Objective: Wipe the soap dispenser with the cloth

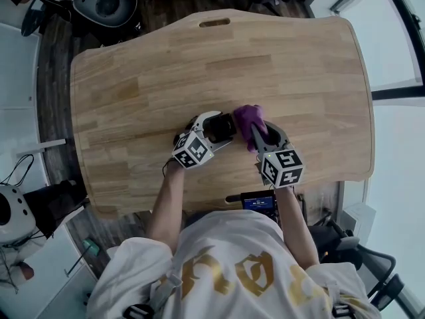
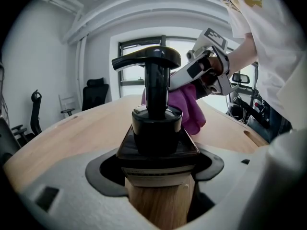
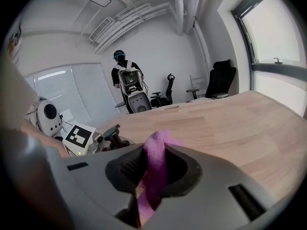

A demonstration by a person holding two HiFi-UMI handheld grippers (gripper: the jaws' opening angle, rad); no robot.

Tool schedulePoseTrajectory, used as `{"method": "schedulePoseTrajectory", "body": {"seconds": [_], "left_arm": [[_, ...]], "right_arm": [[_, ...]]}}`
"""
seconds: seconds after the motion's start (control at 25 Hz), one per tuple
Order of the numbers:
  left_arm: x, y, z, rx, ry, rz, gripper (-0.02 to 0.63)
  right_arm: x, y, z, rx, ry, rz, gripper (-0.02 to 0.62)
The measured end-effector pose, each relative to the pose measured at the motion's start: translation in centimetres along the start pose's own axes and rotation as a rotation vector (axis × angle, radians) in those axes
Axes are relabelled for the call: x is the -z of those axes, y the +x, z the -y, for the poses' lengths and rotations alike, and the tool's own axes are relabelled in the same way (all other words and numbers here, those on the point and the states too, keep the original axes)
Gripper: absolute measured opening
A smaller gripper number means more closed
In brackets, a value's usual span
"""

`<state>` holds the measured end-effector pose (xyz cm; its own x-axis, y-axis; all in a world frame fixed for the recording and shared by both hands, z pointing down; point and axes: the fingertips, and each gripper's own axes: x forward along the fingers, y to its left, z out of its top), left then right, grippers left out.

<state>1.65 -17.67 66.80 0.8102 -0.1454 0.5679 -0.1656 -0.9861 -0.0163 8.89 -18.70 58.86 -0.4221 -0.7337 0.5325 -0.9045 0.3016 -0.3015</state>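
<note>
1. The work sits close to the near edge of the table (image 1: 265, 58). A hard sideways push there could slide the soap dispenser (image 2: 156, 133) toward the person and off the wood.

2. The left tongs (image 1: 214, 130) are clenched on the dispenser's dark square body, low down, and it stands upright, apparently resting on the table. The grip is low and the pump stands tall above it. Pressure from the cloth (image 3: 156, 162) high up would therefore act as a lever and could tip or twist the bottle in the tongs.

3. The right tongs (image 3: 151, 176) are closed on a thin fold of the purple cloth, and most of it is bunched beyond the tips. If the rubbing drags that bunch, the fold may pull out and the cloth would drop.

4. With so little cloth ahead of the tips, the hard tongs themselves could scrape the dispenser instead of the fabric.

5. Farther out, the cloth lies against or just beside the far right side of the stem, under the pump head (image 2: 146, 59). Pressing down on that head would likely squirt soap onto the table, and a snagged spout could turn the bottle.
</note>
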Motion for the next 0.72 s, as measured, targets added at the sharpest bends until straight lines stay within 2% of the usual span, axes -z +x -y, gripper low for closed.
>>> {"method": "schedulePoseTrajectory", "body": {"seconds": [0.36,0.56,0.72], "left_arm": [[0.2,0.5,-0.2,-0.024,0.000,-0.036,0.337],[-0.1,0.5,0.1,-0.033,-0.074,-0.034,0.337],[-0.2,0.5,0.1,-0.060,-0.089,-0.041,0.337]], "right_arm": [[-0.1,0.0,0.1,-0.008,-0.005,0.003,0.058],[-0.6,-0.6,0.4,-0.010,0.009,0.023,0.058],[-1.5,-1.0,0.4,-0.017,0.023,0.049,0.058]]}}
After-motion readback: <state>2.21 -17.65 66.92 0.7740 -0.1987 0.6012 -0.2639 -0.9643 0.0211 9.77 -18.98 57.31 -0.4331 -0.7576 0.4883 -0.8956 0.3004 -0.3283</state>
